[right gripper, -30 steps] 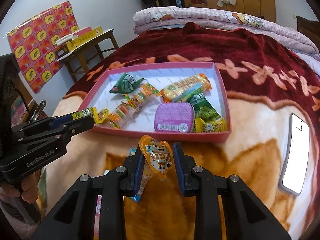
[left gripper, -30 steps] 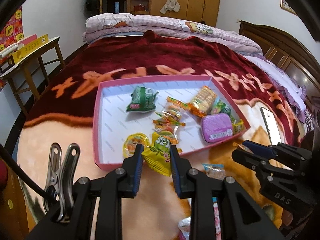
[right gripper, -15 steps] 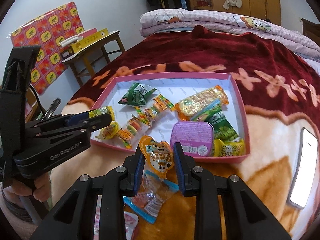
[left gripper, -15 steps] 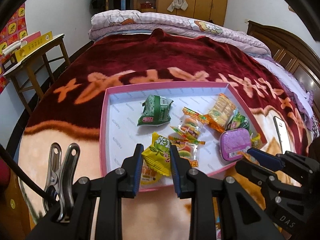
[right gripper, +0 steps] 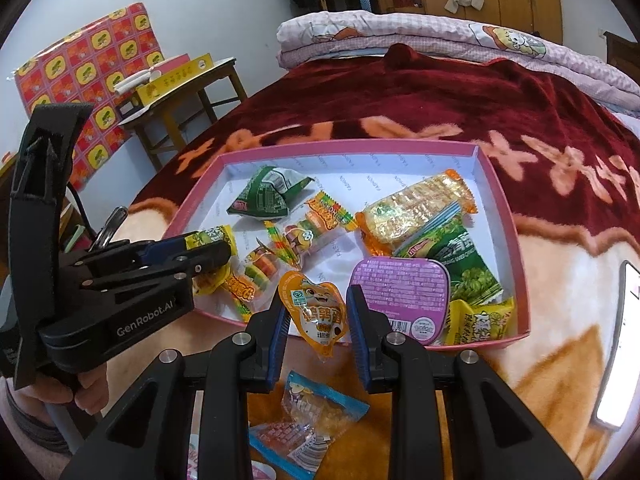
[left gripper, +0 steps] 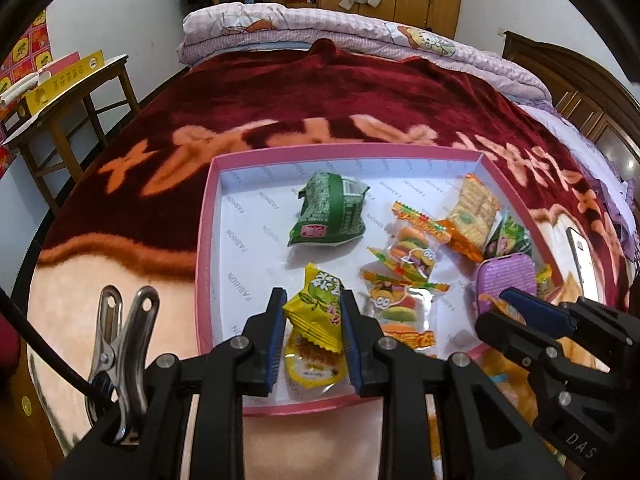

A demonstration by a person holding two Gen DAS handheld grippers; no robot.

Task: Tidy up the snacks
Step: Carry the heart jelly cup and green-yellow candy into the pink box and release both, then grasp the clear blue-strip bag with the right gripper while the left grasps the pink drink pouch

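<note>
The left gripper point(left gripper: 313, 312) is clenched on a yellow candy packet point(left gripper: 316, 312), pinned between its blue pads above the near left corner of the pink tray point(left gripper: 204, 240). The right gripper point(right gripper: 316, 312) grasps an orange snack pouch point(right gripper: 318, 312) between its pads, over the tray's near edge, beside the purple tin point(right gripper: 400, 292). A blue-edged packet point(right gripper: 308, 420) lies on the blanket point(right gripper: 440, 92) short of the tray.

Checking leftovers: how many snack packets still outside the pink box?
4 visible: yellow packet in left gripper, orange pouch in right gripper, two on blanket; more possibly hidden.
</note>
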